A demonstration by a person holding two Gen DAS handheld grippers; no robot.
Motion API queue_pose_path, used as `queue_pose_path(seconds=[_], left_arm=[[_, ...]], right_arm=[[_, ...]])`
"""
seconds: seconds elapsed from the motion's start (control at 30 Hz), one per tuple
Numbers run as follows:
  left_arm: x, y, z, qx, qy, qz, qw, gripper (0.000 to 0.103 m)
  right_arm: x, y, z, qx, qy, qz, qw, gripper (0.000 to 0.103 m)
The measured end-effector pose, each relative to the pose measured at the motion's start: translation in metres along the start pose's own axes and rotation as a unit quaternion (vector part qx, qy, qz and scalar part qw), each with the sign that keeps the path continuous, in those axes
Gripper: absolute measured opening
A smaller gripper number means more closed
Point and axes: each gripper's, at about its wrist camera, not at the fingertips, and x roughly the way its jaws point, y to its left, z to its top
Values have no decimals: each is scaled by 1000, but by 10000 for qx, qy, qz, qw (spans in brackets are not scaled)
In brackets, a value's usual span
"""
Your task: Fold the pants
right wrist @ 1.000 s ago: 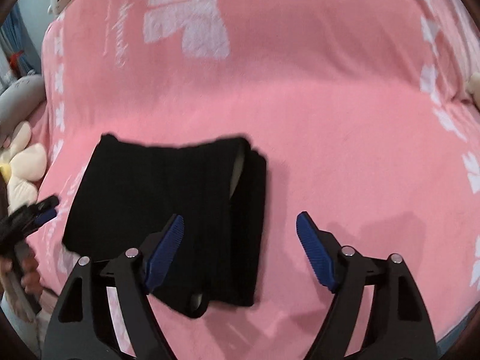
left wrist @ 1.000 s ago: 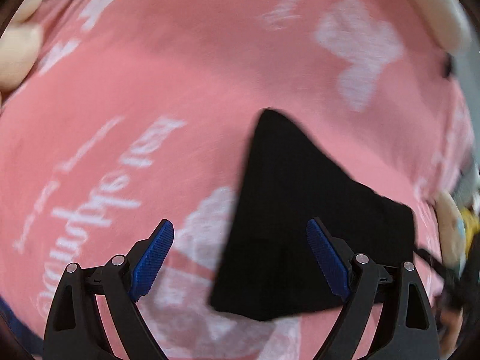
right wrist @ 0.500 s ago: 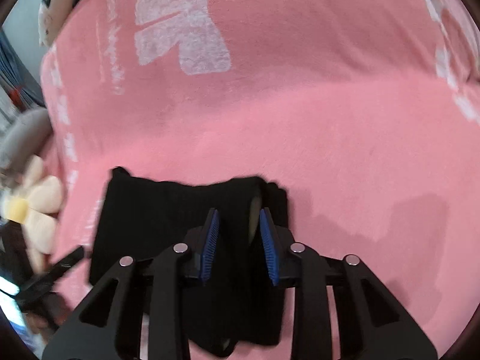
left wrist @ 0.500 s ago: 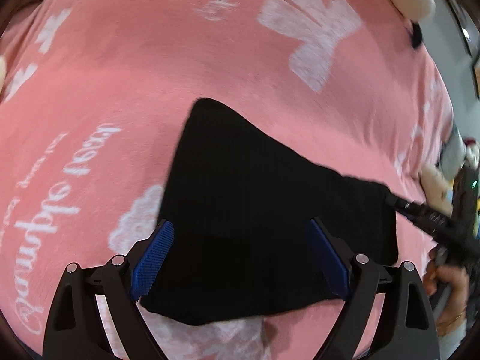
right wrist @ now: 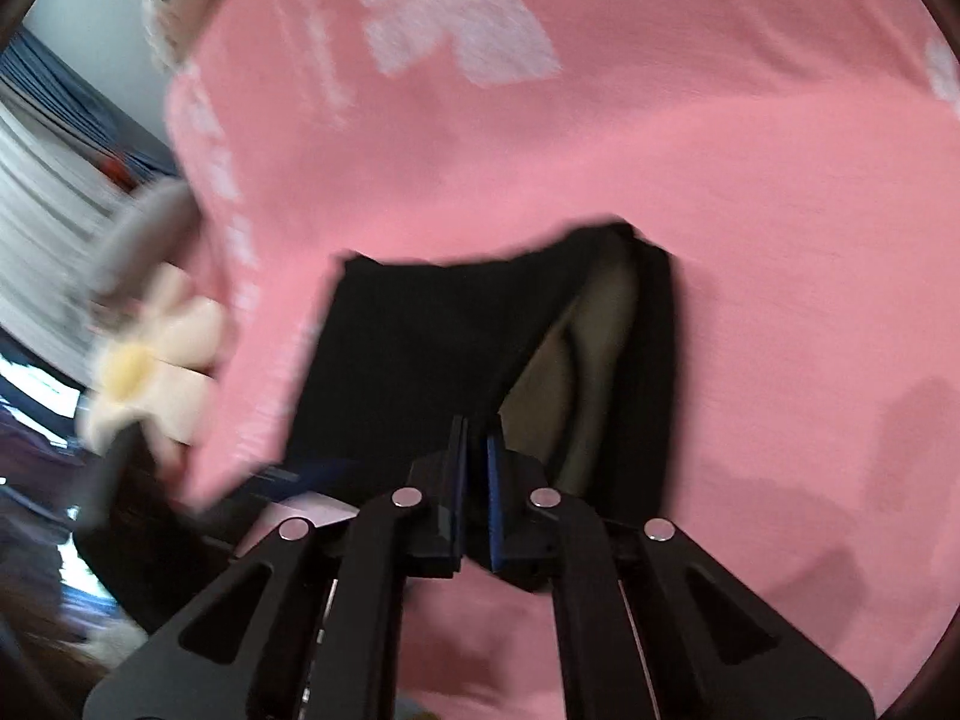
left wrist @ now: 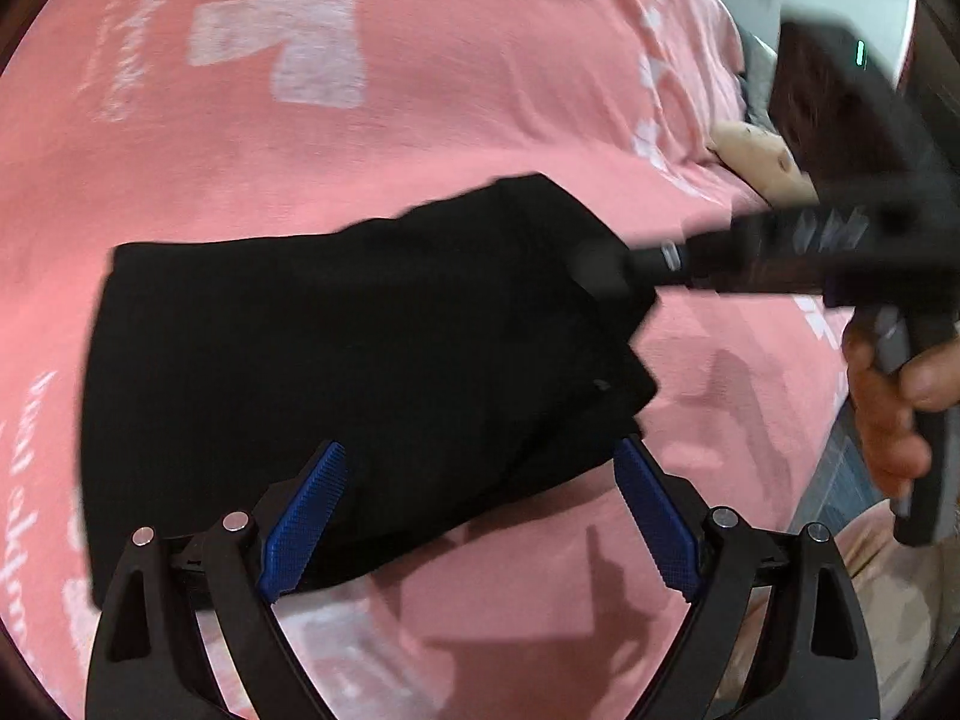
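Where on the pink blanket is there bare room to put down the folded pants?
The blanket is bare to the right of the pants and beyond them, up to the white bow print. The left edge is crowded: a flower plush lies there. The right gripper is shut on the pants; the left gripper is open over their near edge.

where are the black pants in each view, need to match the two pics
Left wrist: black pants fill the centre, above the open left gripper.
Right wrist: pants lie lower centre, an edge pinched in the right gripper.
Shared landmark: white bow print on the pink blanket.
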Motion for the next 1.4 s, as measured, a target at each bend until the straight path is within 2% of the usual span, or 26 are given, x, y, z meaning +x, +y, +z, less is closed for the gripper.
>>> queue_pose_path(seconds=[0.07,0.1,0.13,0.17,0.2,0.23,0.3,0.37,0.43,0.57,0.67,0.83,0.9,0.93,0.97,1.07,1.13,1.17,1.2,1.3,1.4], left_arm=[[11,1,9,-166,-7,-138,9998,88],[16,4,13,-293,-55,-198,9994,84],[23,10,19,-462,-129,-312,9984,76],[26,15,23,-562,-154,-440,9973,48],[33,24,29,-733,-58,-543,9958,17],[35,32,31,-880,-19,-611,9942,8],[30,55,36,-1384,-260,-852,9864,6],[19,67,40,-1598,-449,-857,9824,6],[3,74,42,-1694,-656,-937,9789,6],[-14,80,45,-1817,-853,-965,9749,6],[-17,80,45,-1855,-866,-969,9740,6],[-14,79,44,-1845,-762,-959,9752,6],[-17,79,41,-1808,-761,-945,9760,6],[-17,78,41,-1779,-746,-973,9764,6],[-17,76,40,-1741,-733,-1000,9769,6],[-18,70,39,-1631,-698,-1059,9784,6],[-17,65,38,-1556,-665,-1073,9797,6],[-17,64,37,-1524,-662,-1068,9803,6],[-16,62,36,-1504,-650,-1046,9809,6],[-15,64,37,-1597,-686,-1019,9795,6],[-18,70,39,-1682,-733,-1023,9777,6]], right_arm=[[2,3,4,55,-38,304,9995,4],[6,4,6,154,-19,499,9986,4],[8,3,7,195,17,607,9980,5],[14,3,9,212,140,747,9969,5],[14,3,10,219,136,698,9972,7],[12,1,11,236,71,577,9980,8],[0,-4,10,215,-18,455,9987,10],[-13,-7,5,-21,-125,-92,9999,11],[-7,-12,0,-148,63,-438,9989,11],[27,-12,-6,-377,634,-743,9945,11],[51,-10,-5,-431,910,-848,9913,12],[68,-4,-2,-467,986,-615,9921,12],[77,0,-3,-478,1059,-589,9915,5],[76,5,-3,-570,966,-635,9917,0],[70,10,-2,-646,835,-644,9923,0],[21,17,14,-624,-145,-620,9960,0],[-3,14,18,-648,-557,-716,9938,0],[-7,10,20,-680,-586,-709,9934,4],[-2,1,20,-602,-373,-659,9953,5],[33,-10,11,-607,388,-968,9927,5],[51,-8,7,-826,720,-1001,9889,10]])
